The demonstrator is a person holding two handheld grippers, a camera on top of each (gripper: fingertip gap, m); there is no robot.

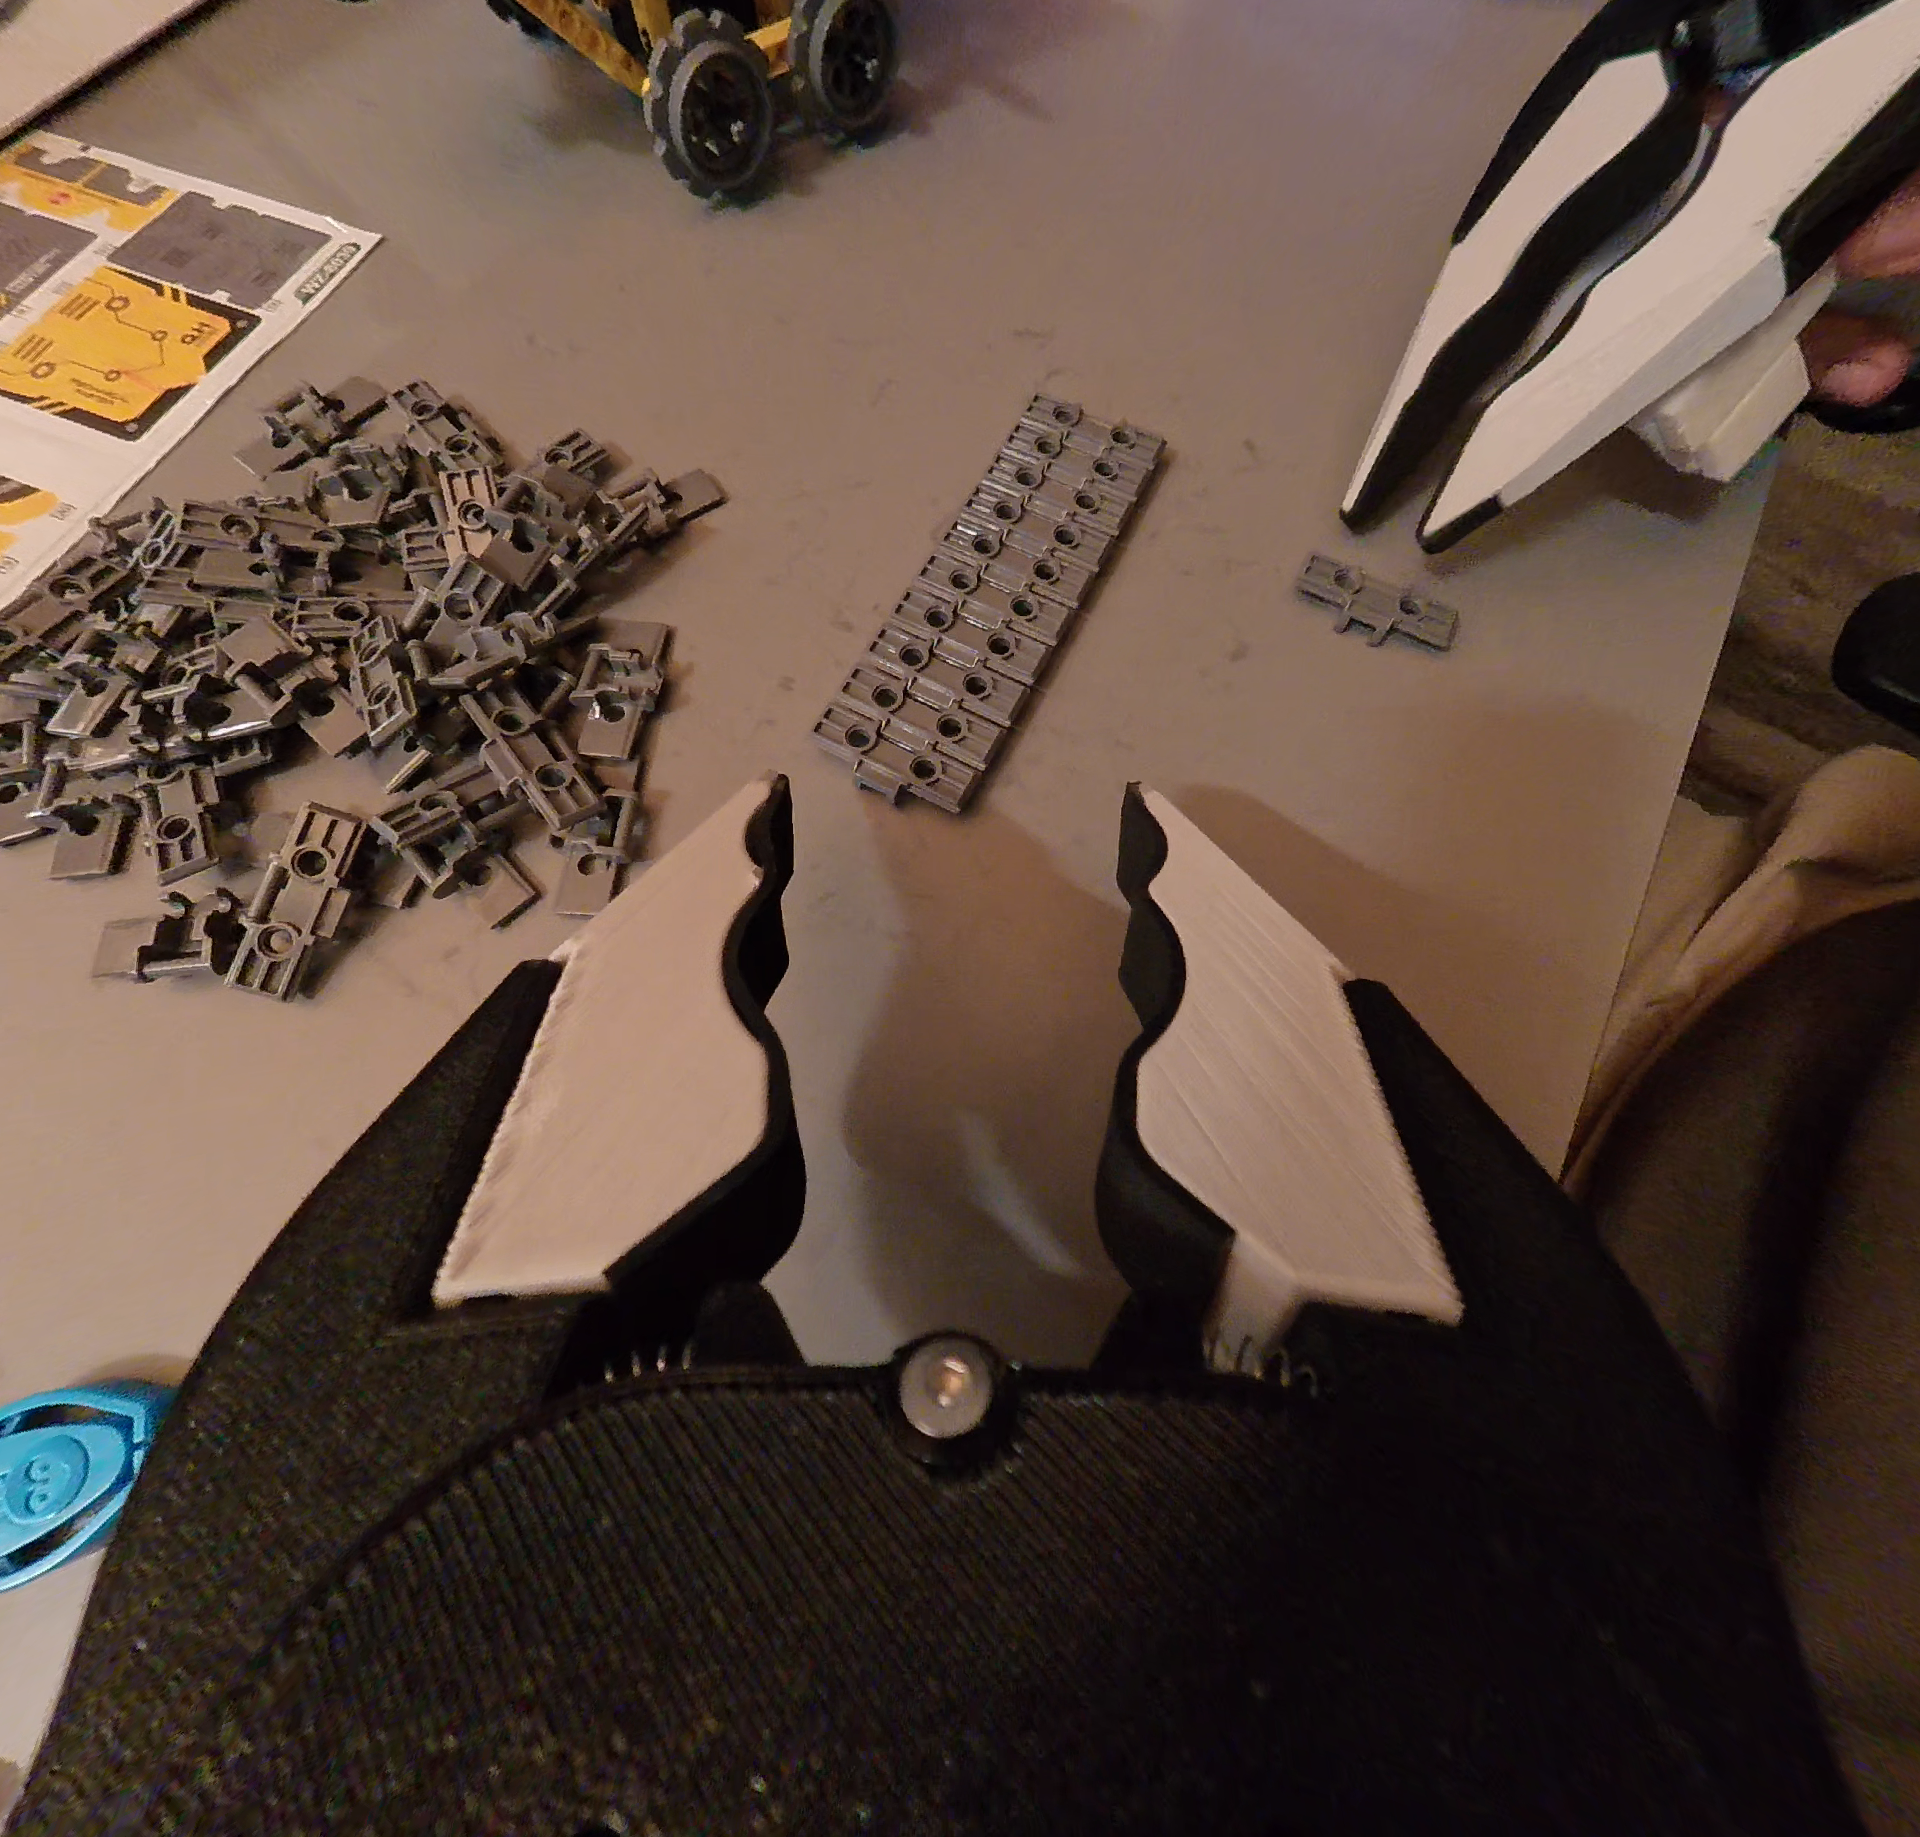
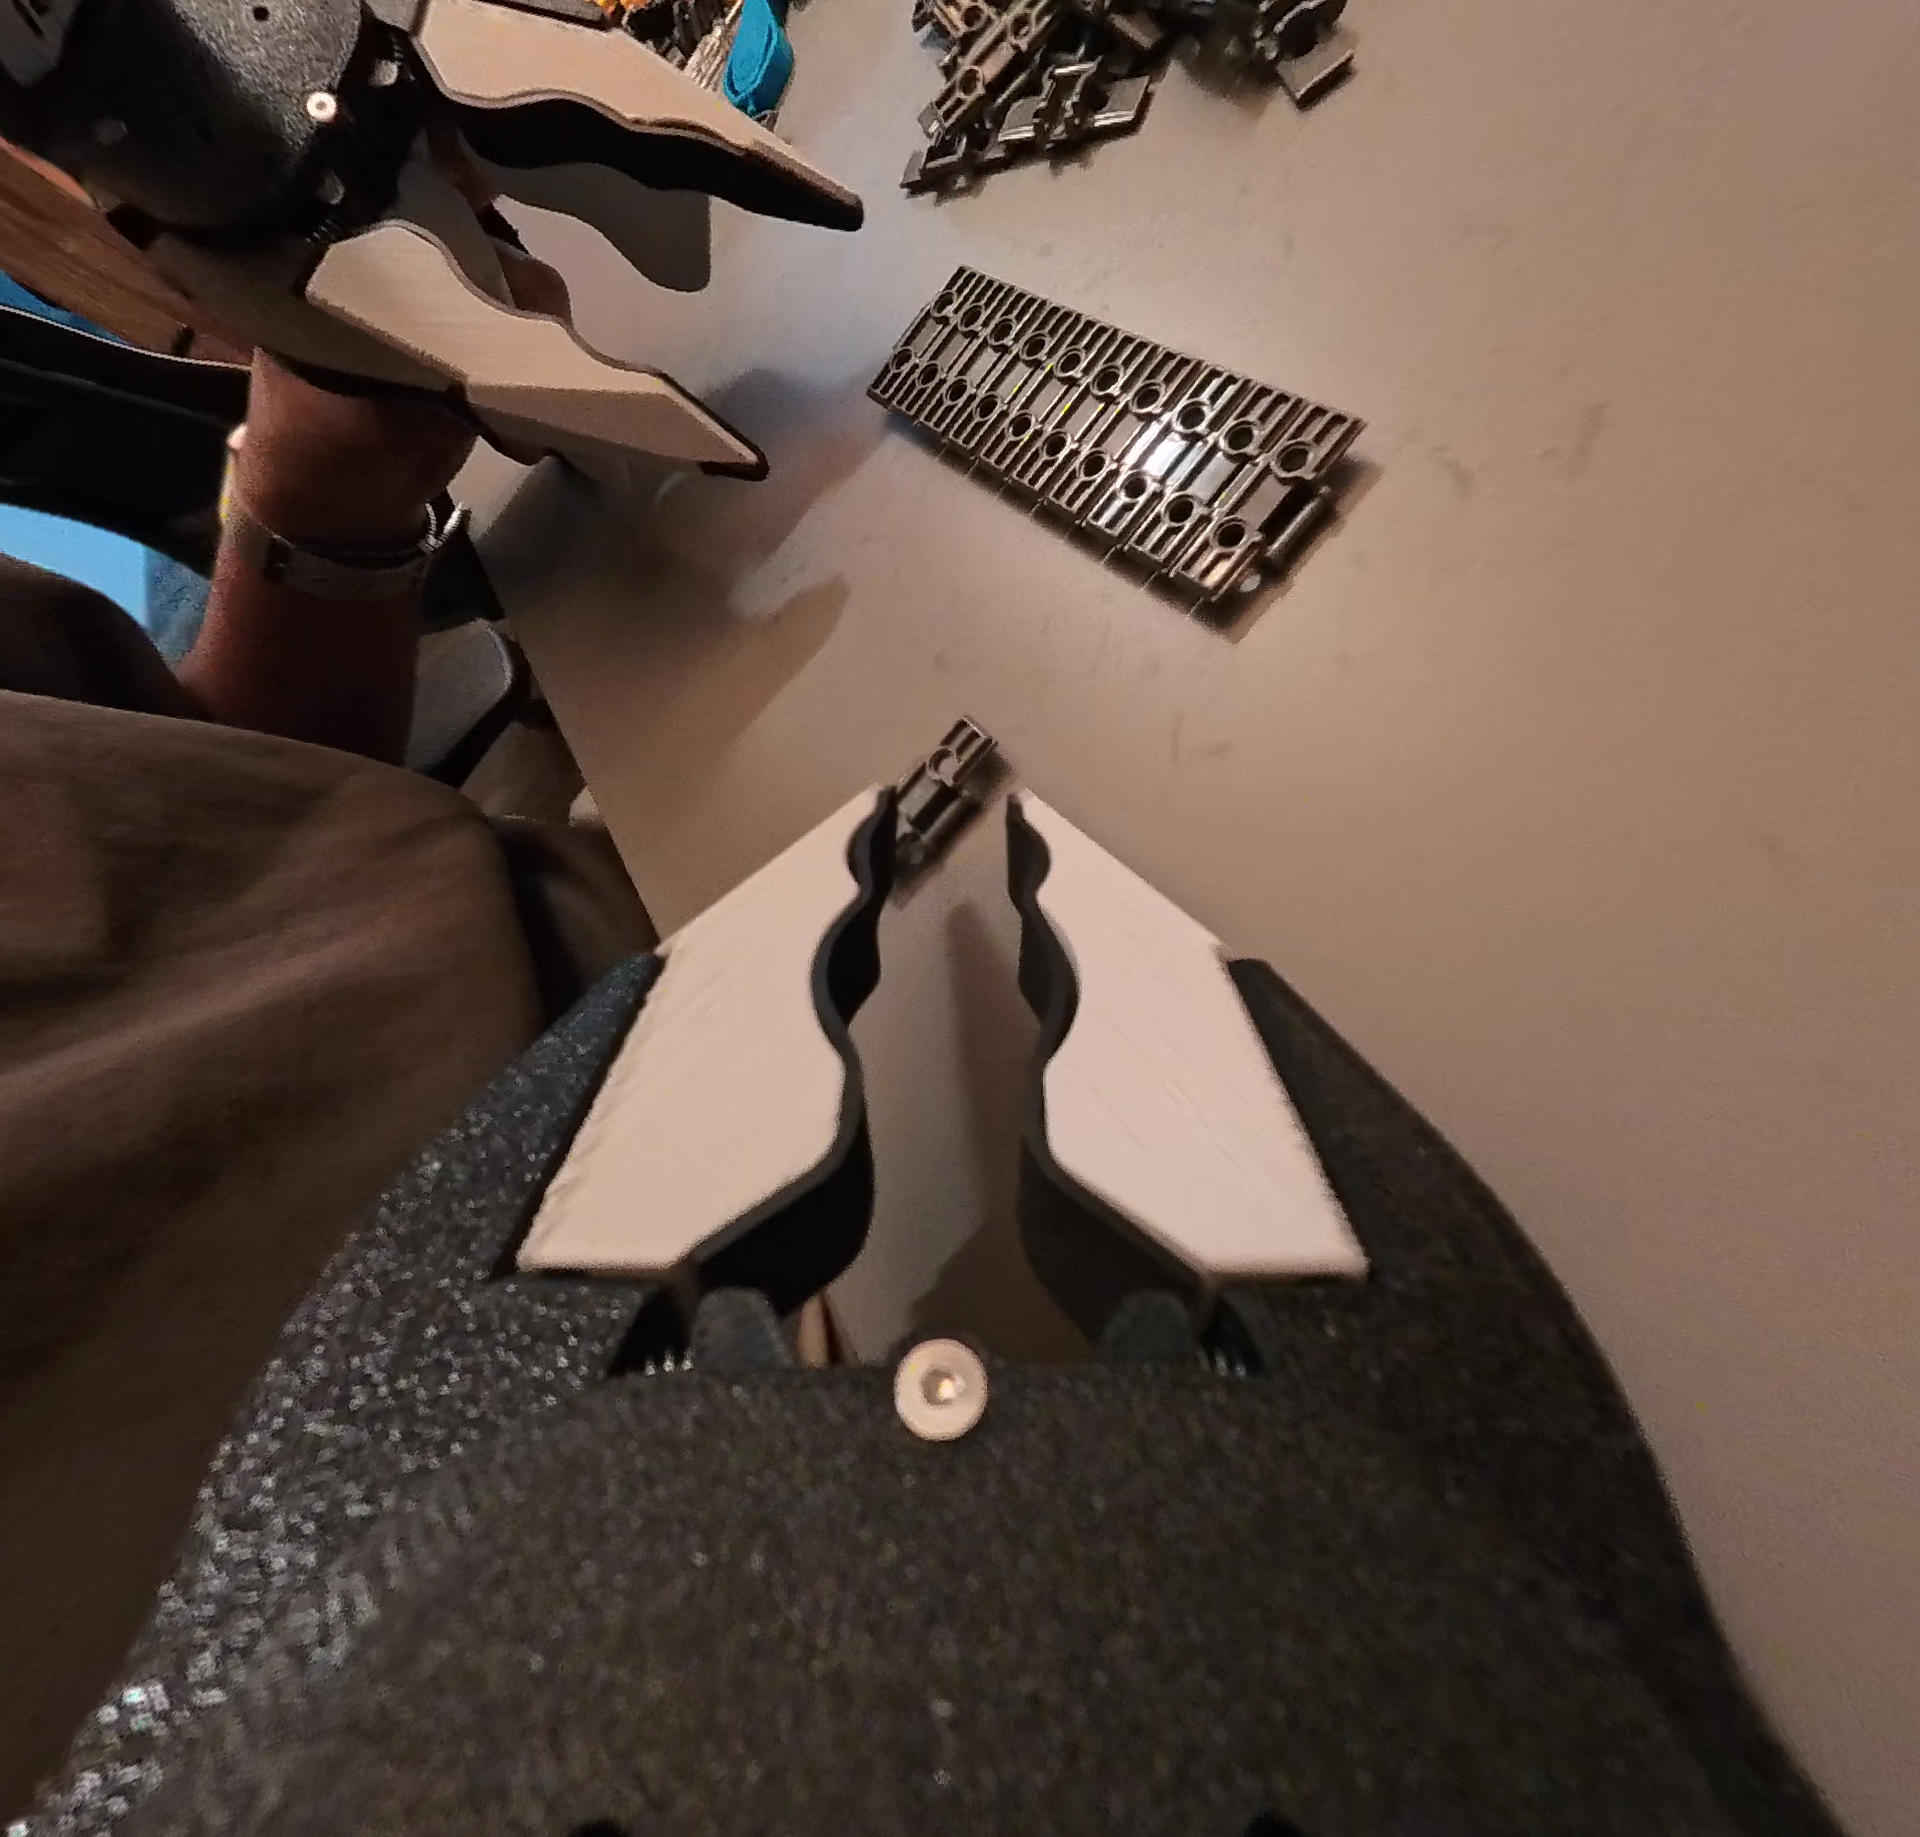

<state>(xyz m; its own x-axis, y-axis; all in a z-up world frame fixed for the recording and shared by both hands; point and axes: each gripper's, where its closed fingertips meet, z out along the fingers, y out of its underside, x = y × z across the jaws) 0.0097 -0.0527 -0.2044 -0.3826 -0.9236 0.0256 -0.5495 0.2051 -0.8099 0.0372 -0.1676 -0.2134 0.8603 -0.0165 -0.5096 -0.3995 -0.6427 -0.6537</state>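
Observation:
My left gripper (image 1: 956, 790) is open and empty, low over the grey table (image 1: 1143, 229). Its tips are just short of the near end of an assembled strip of grey track links (image 1: 992, 598). My right gripper (image 2: 948, 800) is narrowly open and empty. A single small grey track piece (image 2: 948, 774) lies on the table right at its tips. In the left wrist view the right gripper (image 1: 1392, 530) hovers just beyond that piece (image 1: 1377, 603), apart from it. The strip (image 2: 1117, 437) and the left gripper (image 2: 808, 338) also show in the right wrist view.
A pile of loose grey track links (image 1: 312, 644) lies left of the strip. A yellow wheeled brick model (image 1: 707, 52) stands at the back. A sticker sheet (image 1: 135, 301) lies far left. The table edge (image 1: 1704, 748) runs close on the right. A light blue tool (image 1: 52, 1475) lies near left.

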